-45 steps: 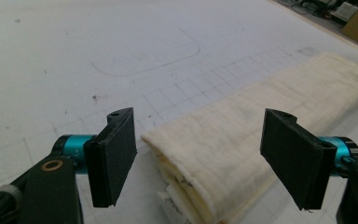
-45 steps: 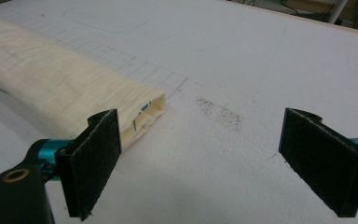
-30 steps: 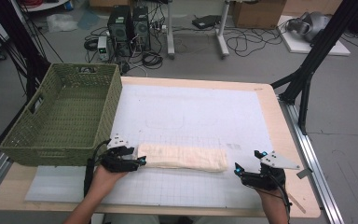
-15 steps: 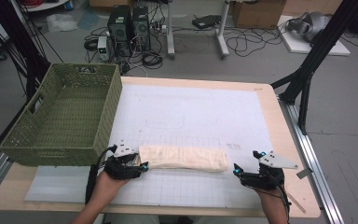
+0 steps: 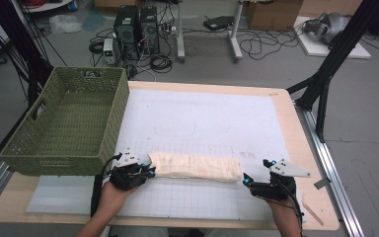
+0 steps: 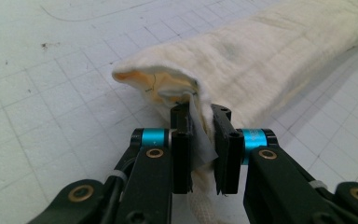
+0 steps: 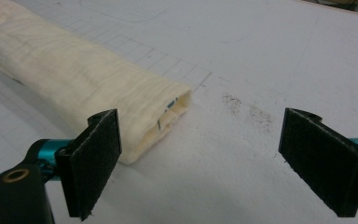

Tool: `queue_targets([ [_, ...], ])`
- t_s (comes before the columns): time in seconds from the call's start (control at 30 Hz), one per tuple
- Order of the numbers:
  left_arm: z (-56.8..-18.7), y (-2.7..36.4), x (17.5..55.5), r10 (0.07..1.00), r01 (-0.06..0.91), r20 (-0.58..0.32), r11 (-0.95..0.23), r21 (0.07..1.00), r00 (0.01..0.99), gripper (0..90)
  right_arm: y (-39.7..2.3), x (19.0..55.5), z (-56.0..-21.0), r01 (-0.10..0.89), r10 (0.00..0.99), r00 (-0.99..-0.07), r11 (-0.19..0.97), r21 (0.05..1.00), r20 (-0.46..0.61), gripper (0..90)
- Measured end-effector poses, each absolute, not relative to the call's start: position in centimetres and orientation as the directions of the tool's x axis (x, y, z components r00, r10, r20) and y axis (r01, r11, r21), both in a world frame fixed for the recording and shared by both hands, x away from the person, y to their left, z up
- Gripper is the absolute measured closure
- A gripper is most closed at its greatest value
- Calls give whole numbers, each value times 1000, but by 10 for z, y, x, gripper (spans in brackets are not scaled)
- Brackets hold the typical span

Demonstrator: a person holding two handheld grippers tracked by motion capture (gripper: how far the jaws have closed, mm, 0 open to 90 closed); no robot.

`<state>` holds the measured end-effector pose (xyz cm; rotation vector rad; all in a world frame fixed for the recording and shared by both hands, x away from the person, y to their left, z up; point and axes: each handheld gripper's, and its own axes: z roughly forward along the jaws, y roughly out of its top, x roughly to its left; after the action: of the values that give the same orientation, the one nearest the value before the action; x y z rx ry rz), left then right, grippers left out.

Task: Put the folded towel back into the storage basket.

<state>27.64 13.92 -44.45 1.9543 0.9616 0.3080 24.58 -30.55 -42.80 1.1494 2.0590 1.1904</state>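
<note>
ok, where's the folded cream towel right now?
In the high view the folded cream towel lies near the table's front edge, right of the green woven basket, its left end pinched by the left gripper, the open right gripper beside its right end.

Left gripper view: the far end of the folded towel [image 6: 279, 51] runs out past the top right corner of the picture, and its near corner is hidden between the black jaws of the left gripper [image 6: 204, 140]. Right gripper view: towel cut off at the left edge; the layers inside its open end are too small to tell apart. High view: both forearms are cut by the bottom edge, and the basket [image 5: 64, 128] wall hides the desk's left edge behind it.
</note>
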Motion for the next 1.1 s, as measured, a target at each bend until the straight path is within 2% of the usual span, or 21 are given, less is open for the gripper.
queue_targets([
  [0.17,-443,141,276,736,494,-155,-268,827,659,789,-289,252,-430,440,843,-536,250,863,29,110],
  [0.27,-444,141,276,739,495,-155,-266,827,656,788,-276,256,-435,447,827,-562,280,850,23,110],
  [0.4,-444,143,277,745,498,-153,-263,826,649,788,-271,261,-440,484,850,-526,290,826,10,114],
  [0.57,-445,144,278,745,498,-153,-264,826,649,788,-272,261,-445,505,829,-559,314,804,28,358],
  [0.77,-445,145,278,747,498,-151,-266,826,648,786,-262,261,-450,501,796,-605,381,777,0,388],
  [1.1,-447,144,279,747,504,-148,-275,819,648,780,-262,260,-451,522,770,-635,369,769,62,565],
])
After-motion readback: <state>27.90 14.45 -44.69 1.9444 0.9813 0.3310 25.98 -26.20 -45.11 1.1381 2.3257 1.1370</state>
